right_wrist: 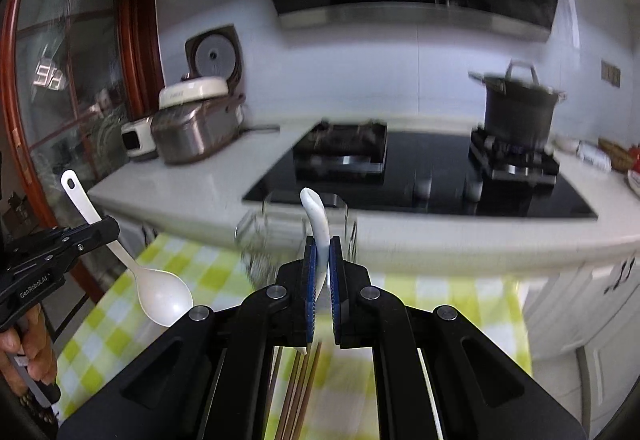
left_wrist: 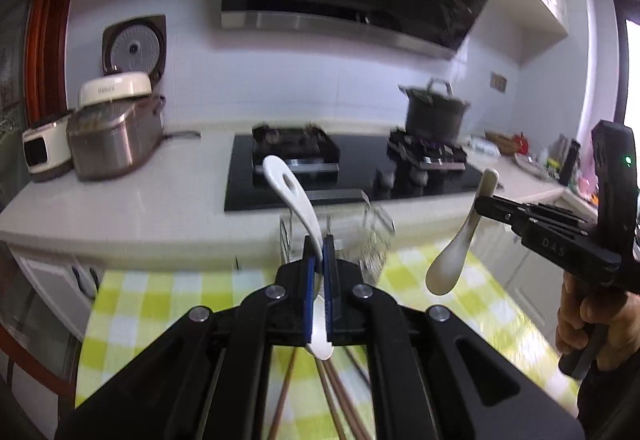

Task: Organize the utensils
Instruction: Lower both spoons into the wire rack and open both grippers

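Observation:
My left gripper [left_wrist: 318, 244] is shut on a white spoon [left_wrist: 294, 195], whose handle with a hole rises up and left while its bowl hangs below the jaws. That spoon [right_wrist: 162, 294] also shows in the right wrist view, held by the left gripper [right_wrist: 109, 228]. My right gripper [right_wrist: 323, 242] is shut on a second white spoon [right_wrist: 316, 215] with its handle up. In the left wrist view this second spoon [left_wrist: 446, 268] hangs bowl-down from the right gripper [left_wrist: 479, 201]. A blurred wire utensil rack [left_wrist: 374, 236] stands ahead on the table. Brown chopsticks [right_wrist: 298, 392] lie below.
A green-and-white checked tablecloth [left_wrist: 160, 304] covers the table. Beyond it runs a white counter [left_wrist: 132, 207] with a black gas hob [left_wrist: 360, 167], a dark pot [left_wrist: 434, 115] and a rice cooker [left_wrist: 112, 135]. A person's hand [left_wrist: 588, 316] grips the right tool.

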A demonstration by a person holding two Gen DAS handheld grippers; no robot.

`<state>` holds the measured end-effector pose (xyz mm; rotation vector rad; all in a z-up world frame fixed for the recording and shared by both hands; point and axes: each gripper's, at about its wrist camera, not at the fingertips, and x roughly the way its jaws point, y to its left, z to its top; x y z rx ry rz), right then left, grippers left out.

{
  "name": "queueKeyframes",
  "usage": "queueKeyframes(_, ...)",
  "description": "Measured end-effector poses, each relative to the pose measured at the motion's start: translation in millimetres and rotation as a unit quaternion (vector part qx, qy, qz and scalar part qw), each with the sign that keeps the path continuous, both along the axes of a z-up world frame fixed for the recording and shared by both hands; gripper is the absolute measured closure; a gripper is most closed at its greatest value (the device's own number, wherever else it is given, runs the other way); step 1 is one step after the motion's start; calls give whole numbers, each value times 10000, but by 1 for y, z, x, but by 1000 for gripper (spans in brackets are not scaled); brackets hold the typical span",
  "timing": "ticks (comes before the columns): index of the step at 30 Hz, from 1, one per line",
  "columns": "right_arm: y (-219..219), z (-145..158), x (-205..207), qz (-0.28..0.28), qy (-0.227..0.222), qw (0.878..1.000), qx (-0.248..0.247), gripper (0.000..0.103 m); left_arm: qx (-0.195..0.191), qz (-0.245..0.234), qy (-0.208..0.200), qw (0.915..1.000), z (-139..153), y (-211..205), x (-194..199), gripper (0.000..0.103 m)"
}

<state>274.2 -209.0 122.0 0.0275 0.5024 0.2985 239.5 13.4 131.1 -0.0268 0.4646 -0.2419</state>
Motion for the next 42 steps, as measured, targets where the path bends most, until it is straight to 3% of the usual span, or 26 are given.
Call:
queueKeyframes(7, 8, 29, 47, -110, -310, 9994, -62, 96, -122, 349, -357, 9987, 38, -3, 51, 99)
queueKeyframes(14, 16, 27, 85, -95, -395, 9992, -57, 96, -174, 486, -449, 9977, 45, -12, 95, 99)
queueKeyframes(30, 20, -60, 141, -176, 362, 9992, -22, 96, -163, 588, 503, 9969, -53, -27, 170, 99)
queueKeyframes(42, 27, -82, 144, -138, 562, 9982, -155, 94, -161, 591, 681, 9958, -76, -28, 174, 98)
